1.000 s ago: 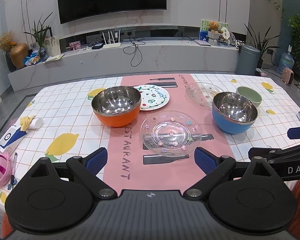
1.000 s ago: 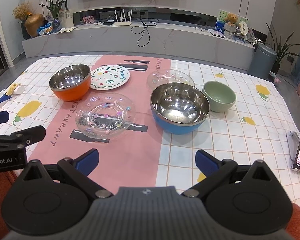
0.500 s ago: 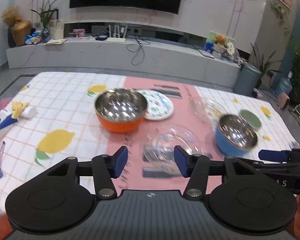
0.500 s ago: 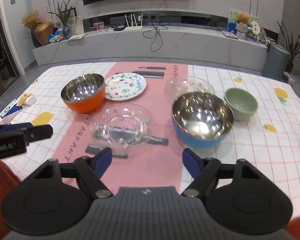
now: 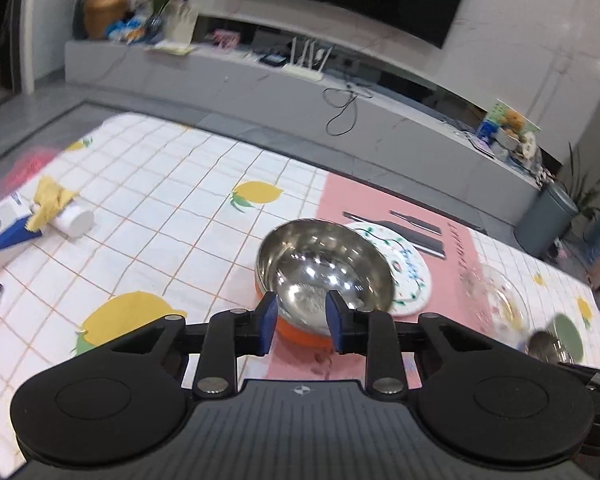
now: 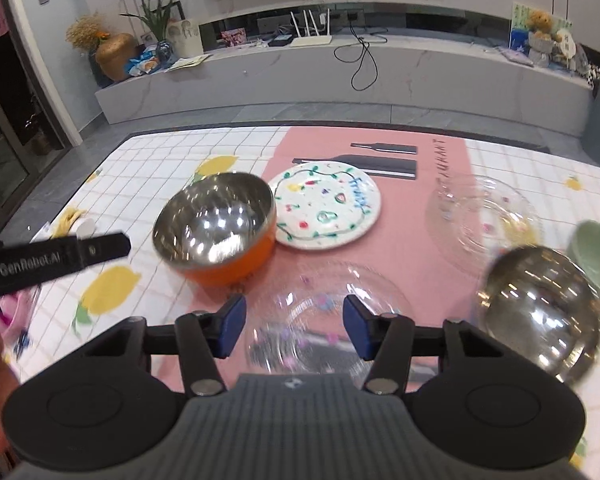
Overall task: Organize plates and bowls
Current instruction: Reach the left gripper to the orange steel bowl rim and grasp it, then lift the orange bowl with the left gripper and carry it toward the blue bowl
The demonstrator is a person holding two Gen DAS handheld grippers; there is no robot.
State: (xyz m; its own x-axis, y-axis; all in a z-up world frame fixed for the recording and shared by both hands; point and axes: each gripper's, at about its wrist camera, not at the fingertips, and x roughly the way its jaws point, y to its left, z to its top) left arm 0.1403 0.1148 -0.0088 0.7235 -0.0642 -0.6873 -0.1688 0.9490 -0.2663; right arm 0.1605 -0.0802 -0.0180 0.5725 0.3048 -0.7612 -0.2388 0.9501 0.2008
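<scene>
A: Left gripper (image 5: 301, 322)?
B: Jaws narrowed, just been closing, pinching nothing; the orange bowl (image 5: 324, 280) has its near rim straight ahead between them.
A: Right gripper (image 6: 295, 326)?
B: Jaws half spread, also closing, empty; the clear glass plate (image 6: 320, 320) lies ahead on the worktop (image 6: 160, 160).

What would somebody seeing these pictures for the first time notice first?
Most likely the shiny steel bowl with the orange outside, sitting where the lemon-print cloth meets the pink runner, with the left tongs right at its near rim. Behind it, touching or nearly so, lies the white plate with colourful doodles. The right tongs sit over a clear glass plate, with the blue steel bowl off to their right.
</scene>
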